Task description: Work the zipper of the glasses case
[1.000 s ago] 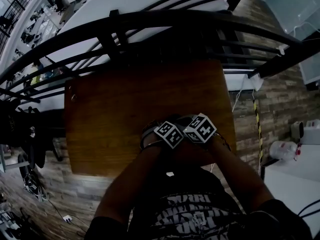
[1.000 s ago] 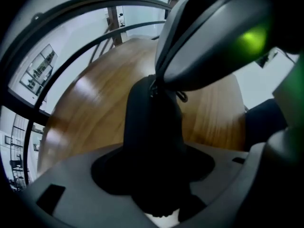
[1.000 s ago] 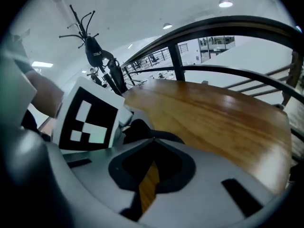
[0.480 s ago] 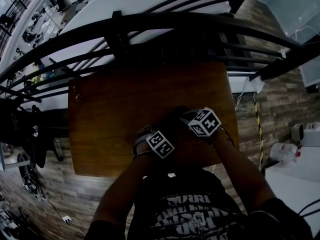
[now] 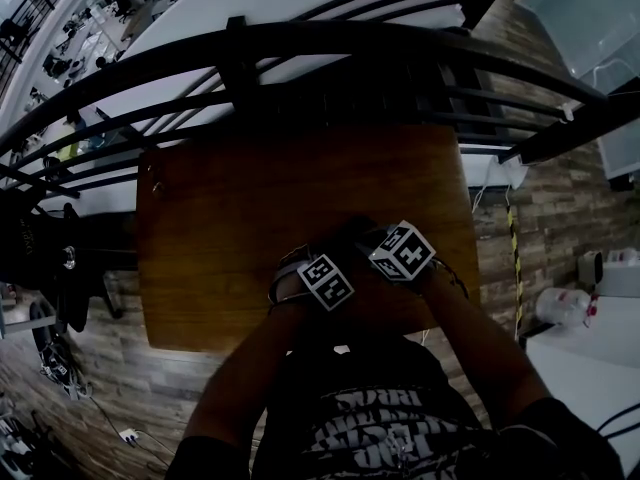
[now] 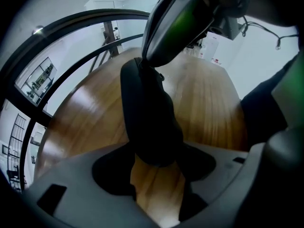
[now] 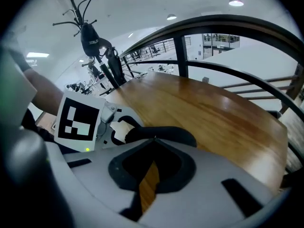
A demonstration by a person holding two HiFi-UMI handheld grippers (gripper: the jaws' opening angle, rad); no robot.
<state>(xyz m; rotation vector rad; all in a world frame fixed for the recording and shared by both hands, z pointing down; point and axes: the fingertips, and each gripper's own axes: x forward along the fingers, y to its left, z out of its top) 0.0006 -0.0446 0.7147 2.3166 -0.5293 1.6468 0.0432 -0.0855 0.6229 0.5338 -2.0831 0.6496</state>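
A black glasses case [image 6: 147, 118] lies on the wooden table [image 5: 220, 228] near its front edge. In the head view it is a dark shape [image 5: 352, 236] between the two marker cubes. My left gripper [image 6: 156, 169] has the case's near end between its wide jaws, which are closing; the pads do not clearly press on it. My right gripper [image 7: 154, 140] is shut at the case's [image 7: 166, 134] edge on a thin zipper pull. Its tips [image 6: 144, 62] come down on the case's far end. Both grippers, left [image 5: 322, 268] and right [image 5: 375, 240], sit close together.
A black curved railing [image 5: 300, 58] runs just behind the table's far edge. The person's forearms [image 5: 270, 348] reach in from the front. A coat stand [image 7: 90, 37] is off to the left, and a plank floor [image 5: 540, 198] borders the table on the right.
The left gripper's cube slid away from the right one, left and toward the person, then eased back a little. The right gripper barely moved.
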